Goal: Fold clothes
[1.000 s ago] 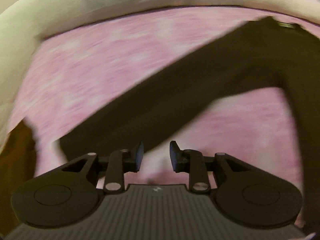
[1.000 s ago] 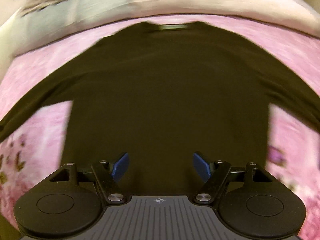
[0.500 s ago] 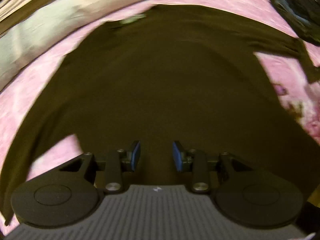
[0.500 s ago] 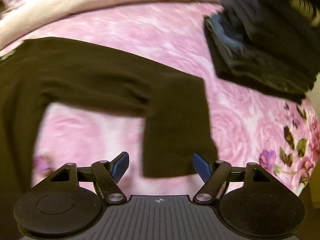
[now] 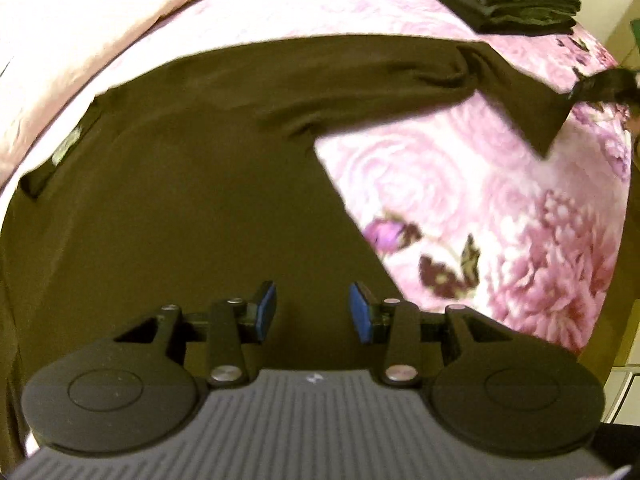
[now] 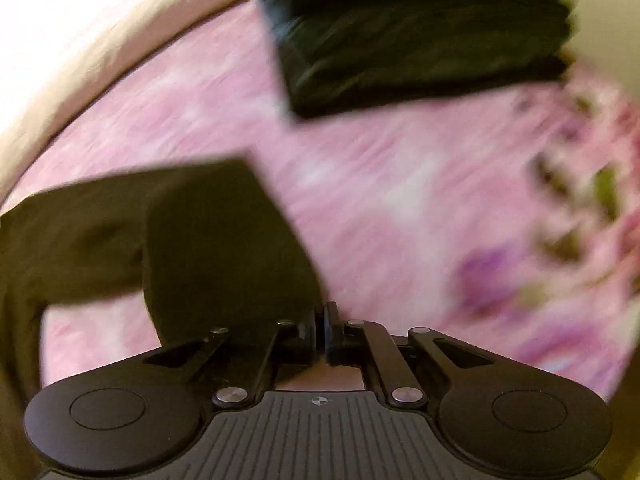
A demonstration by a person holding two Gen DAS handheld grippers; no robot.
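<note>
Dark long-sleeve top (image 5: 168, 208) lies flat on the bed (image 5: 500, 208). Right hand-held gripper (image 6: 325, 330) has just snapped closed at the sleeve cuff (image 6: 224, 240); whether it caught fabric is unclear. Left hand-held gripper (image 5: 312, 312) has been opening, part-open and empty over the body. Carry the sleeve across low, keep it flat.

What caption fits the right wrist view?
Right gripper shut at the dark sleeve's cuff, folded clothes stack beyond.

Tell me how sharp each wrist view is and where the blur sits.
Left wrist view: mostly sharp; the dark brown long-sleeved shirt and pink floral bedspread are readable, with bowed fisheye edges. Right wrist view: heavy motion smear across the bedspread and the stack of folded dark clothes; only the right hand-held gripper, shut at the sleeve's end, stays crisp.
</note>
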